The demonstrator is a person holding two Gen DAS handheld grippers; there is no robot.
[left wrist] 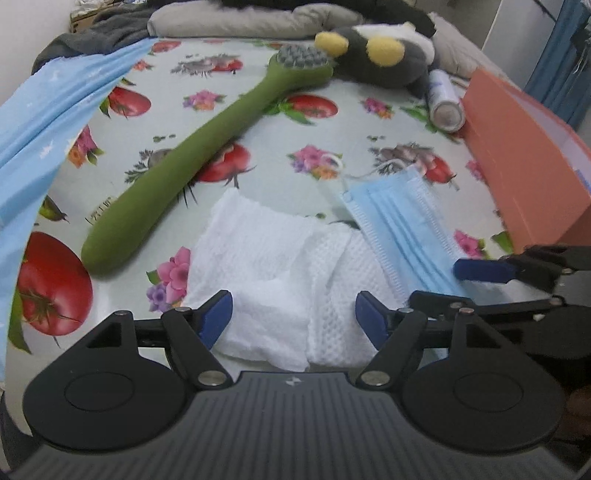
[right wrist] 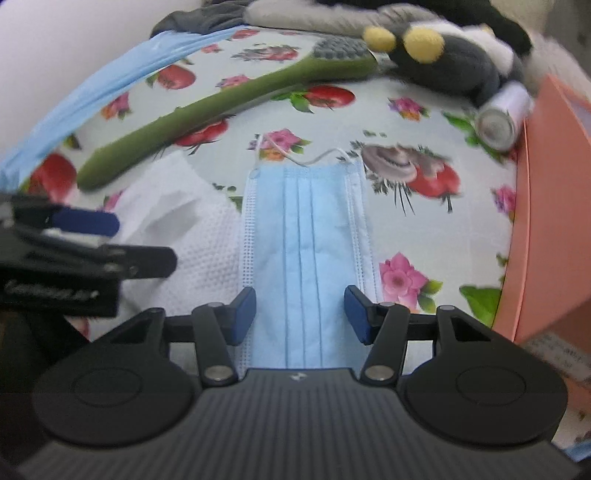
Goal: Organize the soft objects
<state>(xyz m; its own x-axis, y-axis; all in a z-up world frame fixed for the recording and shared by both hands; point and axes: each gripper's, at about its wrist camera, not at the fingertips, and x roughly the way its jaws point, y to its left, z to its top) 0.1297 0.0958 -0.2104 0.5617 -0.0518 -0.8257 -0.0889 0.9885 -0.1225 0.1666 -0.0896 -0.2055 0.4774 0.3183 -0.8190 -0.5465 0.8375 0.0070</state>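
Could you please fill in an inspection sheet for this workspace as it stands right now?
Surface: bed sheet printed with tomatoes and flowers.
Job's things: white cloth, crumpled, beside blue face mask, lying flat; green plush brush lying diagonally; dark plush toy at the far end.
Clutter: white spray can on its side against orange box.
Grippers: left tongs open over the white cloth; right tongs open astride the face mask, nothing held.
Cables: nothing seen.
Surroundings: blue fabric along the left edge, grey pillow behind.
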